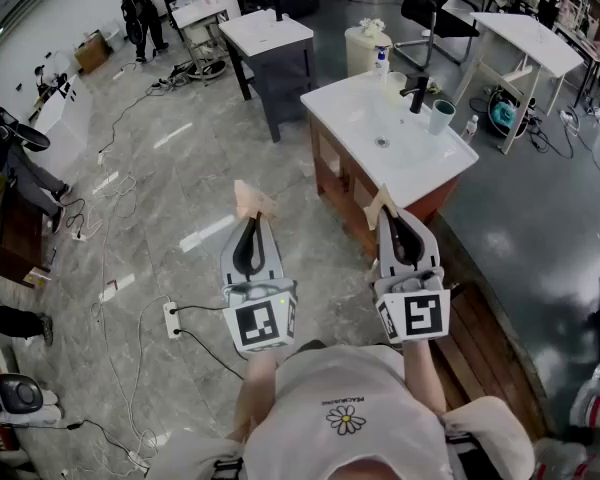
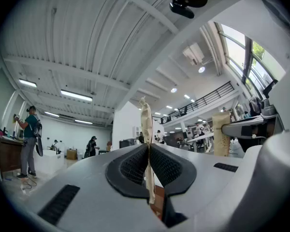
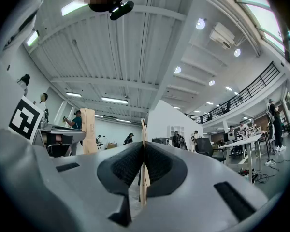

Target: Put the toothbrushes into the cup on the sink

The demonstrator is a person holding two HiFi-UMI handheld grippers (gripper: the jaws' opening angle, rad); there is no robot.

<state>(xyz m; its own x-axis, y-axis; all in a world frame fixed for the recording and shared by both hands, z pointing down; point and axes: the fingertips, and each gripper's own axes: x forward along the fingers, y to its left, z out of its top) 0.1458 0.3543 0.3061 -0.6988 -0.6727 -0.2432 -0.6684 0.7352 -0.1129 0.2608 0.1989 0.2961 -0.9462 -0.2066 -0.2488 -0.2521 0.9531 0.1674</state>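
The left gripper [image 1: 252, 203] is held out over the grey floor, its jaws pressed together at their tan tips with nothing between them. The right gripper [image 1: 384, 203] beside it is closed and empty too, just short of the white sink [image 1: 420, 158]. A pale teal cup [image 1: 440, 116] stands upright on the sink's far right edge, just beside the black faucet [image 1: 417, 93].
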